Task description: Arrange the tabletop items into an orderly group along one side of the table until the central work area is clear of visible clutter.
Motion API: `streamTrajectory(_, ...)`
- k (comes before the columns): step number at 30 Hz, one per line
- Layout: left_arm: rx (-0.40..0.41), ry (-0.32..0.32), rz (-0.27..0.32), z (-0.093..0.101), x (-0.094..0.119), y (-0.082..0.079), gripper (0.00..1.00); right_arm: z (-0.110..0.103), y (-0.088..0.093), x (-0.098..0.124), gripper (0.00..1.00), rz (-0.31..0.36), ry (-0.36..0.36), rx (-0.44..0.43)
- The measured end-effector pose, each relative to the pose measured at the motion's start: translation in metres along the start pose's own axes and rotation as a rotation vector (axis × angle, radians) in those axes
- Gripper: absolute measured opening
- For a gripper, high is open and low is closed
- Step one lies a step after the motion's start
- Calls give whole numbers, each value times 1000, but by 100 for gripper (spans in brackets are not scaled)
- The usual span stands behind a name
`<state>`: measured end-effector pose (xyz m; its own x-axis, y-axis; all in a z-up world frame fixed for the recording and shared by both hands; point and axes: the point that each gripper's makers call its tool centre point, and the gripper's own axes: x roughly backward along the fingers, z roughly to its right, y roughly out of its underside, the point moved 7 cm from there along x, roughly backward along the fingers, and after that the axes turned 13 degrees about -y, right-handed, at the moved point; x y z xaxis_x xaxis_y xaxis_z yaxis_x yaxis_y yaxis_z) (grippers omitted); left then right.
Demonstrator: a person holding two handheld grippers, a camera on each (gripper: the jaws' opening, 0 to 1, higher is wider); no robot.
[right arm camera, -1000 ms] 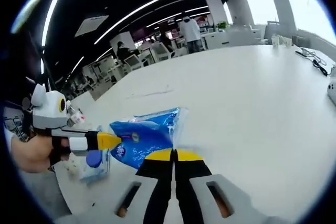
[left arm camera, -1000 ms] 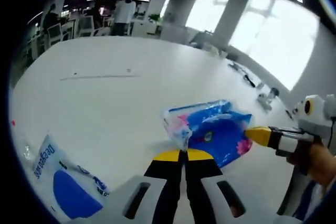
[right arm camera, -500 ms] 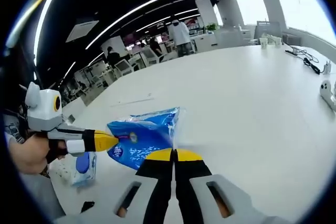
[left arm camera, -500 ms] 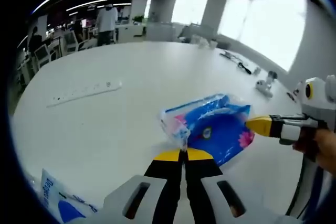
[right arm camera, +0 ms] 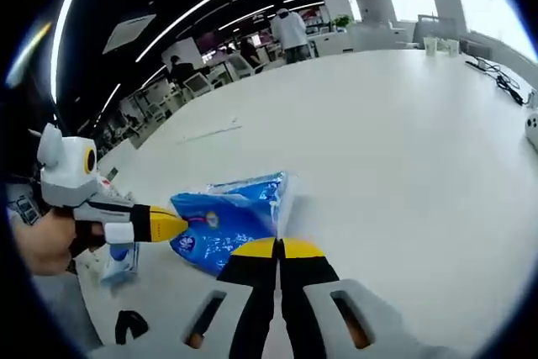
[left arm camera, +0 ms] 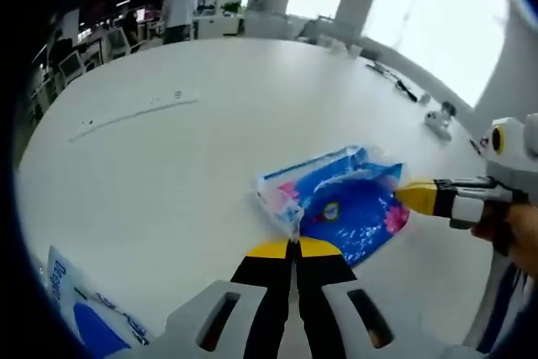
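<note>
- Both claws keep their pinch on the blue tissue pack point(left arm camera: 336, 208) while the cameras have swung: the power strip point(left arm camera: 134, 113) on the worktop point(left arm camera: 193, 166) now sits higher in the left gripper view, and the second packet point(left arm camera: 80, 313) has slid toward that view's lower left edge.
- Left claw point(left arm camera: 292, 245): jaws pressed together on the crumpled plastic corner of the tissue pack.
- Right claw point(right arm camera: 277, 245): jaws pressed together on the opposite end of the same pack point(right arm camera: 227, 220); each claw's yellow tip shows in the other's view, meeting the wrapper.
- The pack hangs stretched between the two claws, at or just above the white worktop, near the person's edge; I cannot tell whether it touches.
- Step in hand, as I judge it: carrying this pack to the side group. Next it needs setting down beside the second packet, then both pinches released.
- Writing: the second packet carries blue lettering, cut off by the frame, not surely readable; the held pack's round logo and pink flower are too small to read.
- Farther out: cables and small devices point(left arm camera: 437, 115) along the far edge.
</note>
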<state>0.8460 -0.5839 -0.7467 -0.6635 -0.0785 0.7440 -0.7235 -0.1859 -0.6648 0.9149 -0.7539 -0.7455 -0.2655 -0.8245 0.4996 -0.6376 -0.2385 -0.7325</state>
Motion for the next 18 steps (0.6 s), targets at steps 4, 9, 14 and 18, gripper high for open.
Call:
streamTrajectory(4, -6, 0, -7, 1, -3, 5, 0, 5, 6, -2, 0, -10, -5, 2)
streamTrajectory(9, 5, -7, -9, 2, -5, 7, 0, 11, 13, -2, 0, -24, -5, -15)
streamTrajectory(14, 5, -11, -9, 3, -5, 10, 0, 14, 17, -3, 0, -28, -7, -32)
streamTrajectory(18, 0, -16, -5, 3, -5, 11, 0, 16, 19, -6, 0, -42, -9, -17)
